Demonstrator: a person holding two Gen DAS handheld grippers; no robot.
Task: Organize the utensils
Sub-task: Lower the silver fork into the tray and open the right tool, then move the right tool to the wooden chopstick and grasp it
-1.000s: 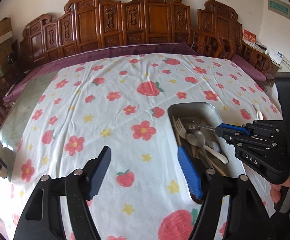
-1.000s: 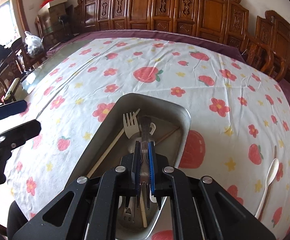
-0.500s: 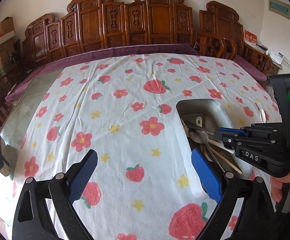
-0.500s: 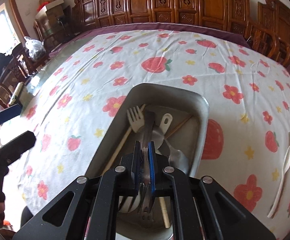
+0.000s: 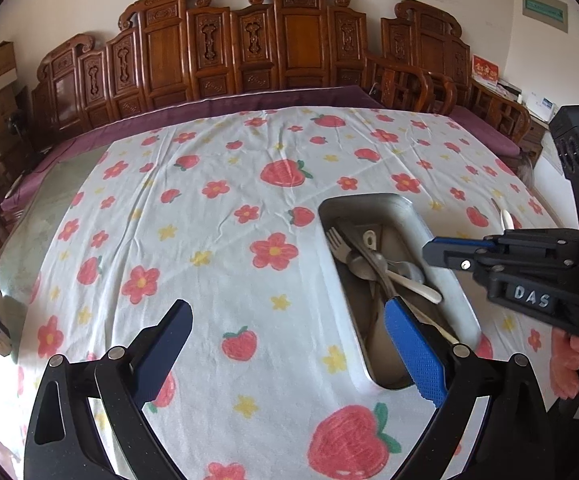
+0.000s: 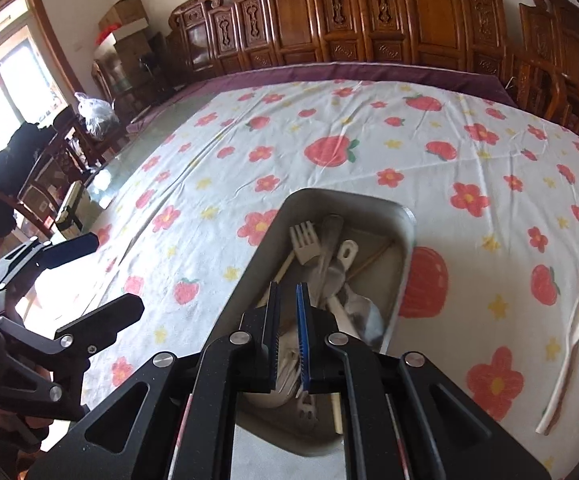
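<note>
A metal tray sits on the strawberry tablecloth. In it lie a fork, a metal spoon, a metal handle, a white spoon and chopsticks. My right gripper hovers over the tray's near half. Its jaws are almost together, with only a thin empty slit between them. My left gripper stands wide open over the cloth left of the tray. Its blue finger is above the tray's left rim, holding nothing.
A white plastic spoon lies on the cloth right of the tray. Carved wooden chairs line the table's far side. Bare glass tabletop with a small box shows at the left edge. A hand grips the right gripper's handle.
The metal utensil that was between my right gripper's jaws now lies in the tray, and that gripper has risen a little. My left gripper's jaws have spread wider.
</note>
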